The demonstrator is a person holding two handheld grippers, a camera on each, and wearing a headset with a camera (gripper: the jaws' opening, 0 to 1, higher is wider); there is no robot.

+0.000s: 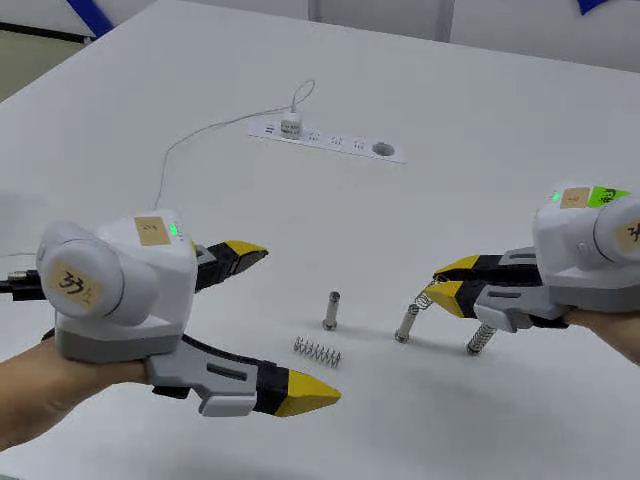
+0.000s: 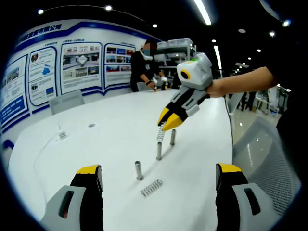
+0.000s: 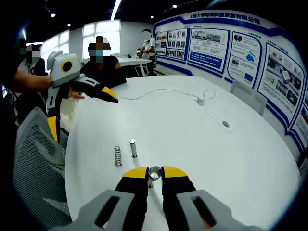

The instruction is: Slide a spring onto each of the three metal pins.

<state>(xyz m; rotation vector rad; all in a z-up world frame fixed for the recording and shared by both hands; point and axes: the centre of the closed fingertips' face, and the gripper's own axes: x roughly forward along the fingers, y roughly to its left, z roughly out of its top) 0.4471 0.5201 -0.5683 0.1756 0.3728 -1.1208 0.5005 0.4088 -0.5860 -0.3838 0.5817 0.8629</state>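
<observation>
Firstly: white table [image 1: 480, 130], power strip [image 1: 330, 138] upper centre, poster wall [image 2: 72, 57] beyond. Lower left, left gripper [image 1: 298, 322] spread wide; loose spring [image 1: 317, 351] lower centre. Mid-right, right gripper [image 1: 450, 283] clamped on spring [image 1: 424, 298] over pin [image 1: 405, 325].

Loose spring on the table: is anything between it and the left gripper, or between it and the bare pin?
Nothing visible. The loose spring lies in the open ahead of the open left gripper, the bare pin just beyond it.
</observation>
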